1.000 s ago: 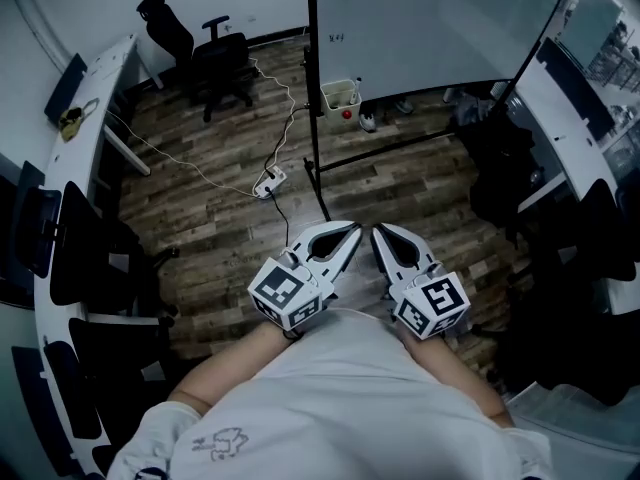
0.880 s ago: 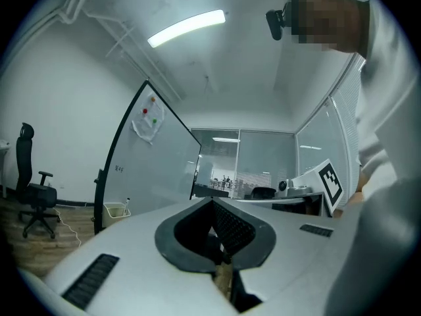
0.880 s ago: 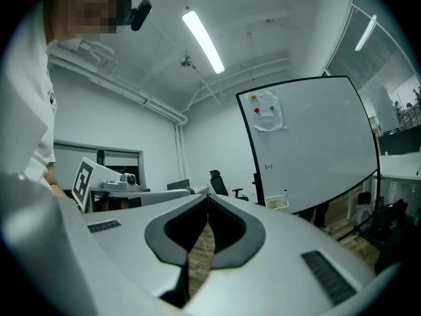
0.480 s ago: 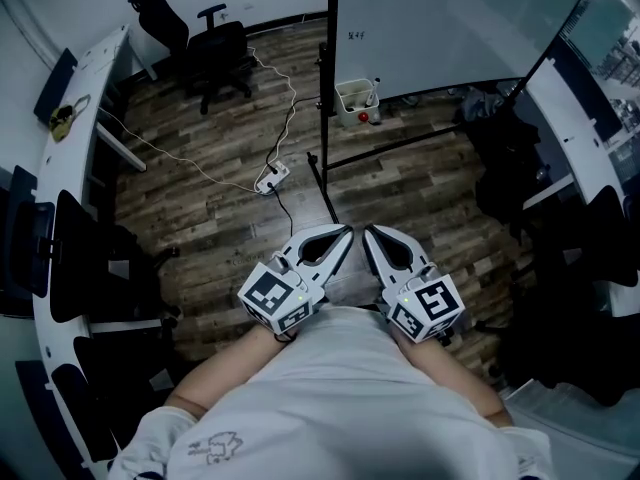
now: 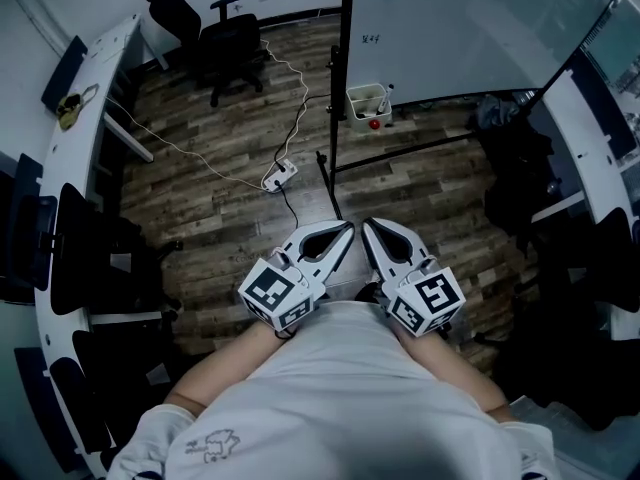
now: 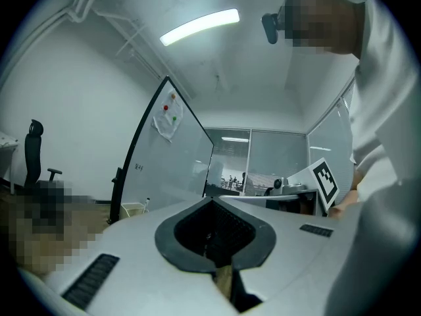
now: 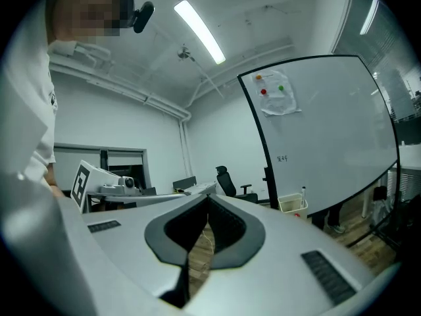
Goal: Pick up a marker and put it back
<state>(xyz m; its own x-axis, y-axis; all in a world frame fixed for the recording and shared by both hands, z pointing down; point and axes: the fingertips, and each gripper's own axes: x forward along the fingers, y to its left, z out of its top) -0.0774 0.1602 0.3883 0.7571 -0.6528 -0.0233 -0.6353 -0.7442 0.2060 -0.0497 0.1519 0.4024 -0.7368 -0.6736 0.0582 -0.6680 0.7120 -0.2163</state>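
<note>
Big whiteboard [image 5: 470,28] is up ahead across the wood floor [image 5: 220,168], well apart from the person. So I'd call this the approach step, nothing picked up yet. Left hand-held gripper [image 5: 346,230] and right hand-held gripper [image 5: 368,228] sit side by side close to the body, pointing level at the board. Both are clenched with nothing between the jaws. There's a small basket [image 7: 289,206] at the foot of the board's post, and what looks like the marker [image 7: 303,192] is standing upright in it. Next move, I reckon: get close, lower one gripper to the basket, spread its jaws and line them up around the marker.
</note>
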